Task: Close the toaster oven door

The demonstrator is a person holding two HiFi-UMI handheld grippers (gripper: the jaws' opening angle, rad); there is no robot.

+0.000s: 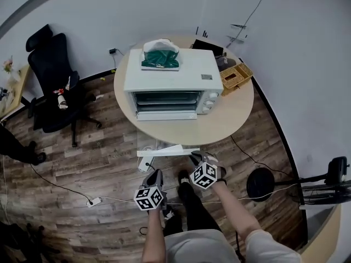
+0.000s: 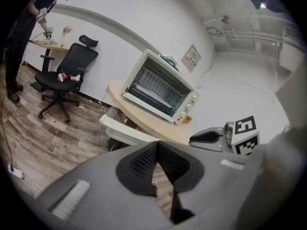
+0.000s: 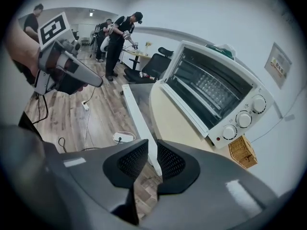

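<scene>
A white toaster oven (image 1: 164, 75) stands on a round beige table (image 1: 230, 119). Its glass door hangs open toward me, and the white handle bar (image 1: 167, 150) juts past the table edge. My right gripper (image 1: 196, 158) sits just below the handle's right end. In the right gripper view the oven (image 3: 216, 90) is up right, and the handle (image 3: 139, 119) runs down into the narrow gap of my right gripper (image 3: 152, 148); the pads stand slightly apart. My left gripper (image 1: 154, 174) hovers lower left, over the floor, shut and empty (image 2: 157, 145). The left gripper view shows the oven (image 2: 160, 90) ahead.
A green bundle in white wrap (image 1: 160, 55) lies on the oven top. A wicker basket (image 1: 236, 76) stands at the table's right. A black office chair (image 1: 55, 75) is at left, a power strip (image 1: 94, 202) and cables on the wood floor. People (image 3: 120, 37) stand far off.
</scene>
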